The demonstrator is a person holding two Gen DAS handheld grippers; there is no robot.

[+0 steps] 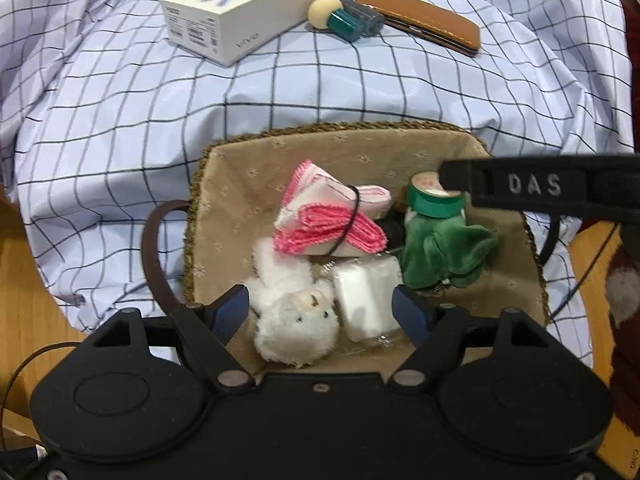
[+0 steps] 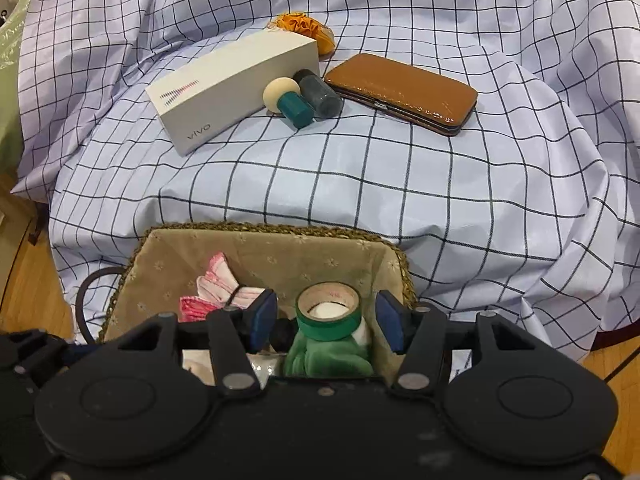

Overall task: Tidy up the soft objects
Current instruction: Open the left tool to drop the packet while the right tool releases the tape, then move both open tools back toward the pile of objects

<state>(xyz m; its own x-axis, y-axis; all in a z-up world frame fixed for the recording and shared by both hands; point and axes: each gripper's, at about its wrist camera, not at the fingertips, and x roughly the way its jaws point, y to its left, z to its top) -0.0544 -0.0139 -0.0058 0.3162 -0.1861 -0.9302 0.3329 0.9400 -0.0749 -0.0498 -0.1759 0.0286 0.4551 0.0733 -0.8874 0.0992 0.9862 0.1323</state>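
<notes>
The basket (image 1: 240,184), woven and lined with beige flowered fabric, stands at the near edge of the checked cloth (image 1: 280,92) and holds the soft things. Inside it lie a white plush toy (image 1: 294,316), a folded pink and white cloth (image 1: 332,216) tied with a black band, a white packet (image 1: 366,300) and a green plush piece (image 1: 444,248). On the green plush sits a green tape roll (image 2: 328,316). The left gripper (image 1: 320,308) hangs over the near side of the basket, its fingers spread wide on both sides of the white toy and the packet and holding nothing. The right gripper (image 2: 326,320) is also spread wide, with the tape roll between its fingers but not touched. Farther on the cloth lie a white box (image 2: 236,88), a small teal bottle (image 2: 294,108) just beside it, a brown case (image 2: 404,92) and an orange ruffled thing (image 2: 308,28) behind the box.
</notes>
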